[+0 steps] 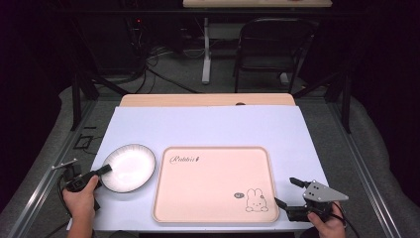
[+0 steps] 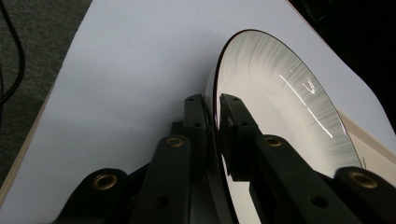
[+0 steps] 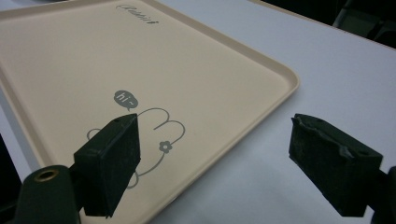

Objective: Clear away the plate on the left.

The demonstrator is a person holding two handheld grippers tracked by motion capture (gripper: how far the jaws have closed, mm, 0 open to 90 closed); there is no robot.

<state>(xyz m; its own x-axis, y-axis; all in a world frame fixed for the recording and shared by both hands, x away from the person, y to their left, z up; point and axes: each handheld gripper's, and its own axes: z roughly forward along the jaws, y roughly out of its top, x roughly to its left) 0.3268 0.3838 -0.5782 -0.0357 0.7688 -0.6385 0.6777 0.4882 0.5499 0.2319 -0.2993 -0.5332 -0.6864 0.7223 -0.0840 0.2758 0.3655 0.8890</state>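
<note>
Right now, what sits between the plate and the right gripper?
In the high view, the pink rabbit tray lies between the plate and the right gripper; its bed is bare.

Left claw (image 1: 105, 170) reaches forward from the left hand (image 1: 80, 196), jaws pinched nearly together; right claw (image 1: 289, 192) gapes wide, held low.

the plate (image 1: 130, 166) is round and white with a thin dark rim and fine grey streaks running inward from the edge. it sits on the pale table cover, just left of the tray, its near-left edge pinched from both sides, rim (image 2: 215, 100) seen edge-on.
</note>
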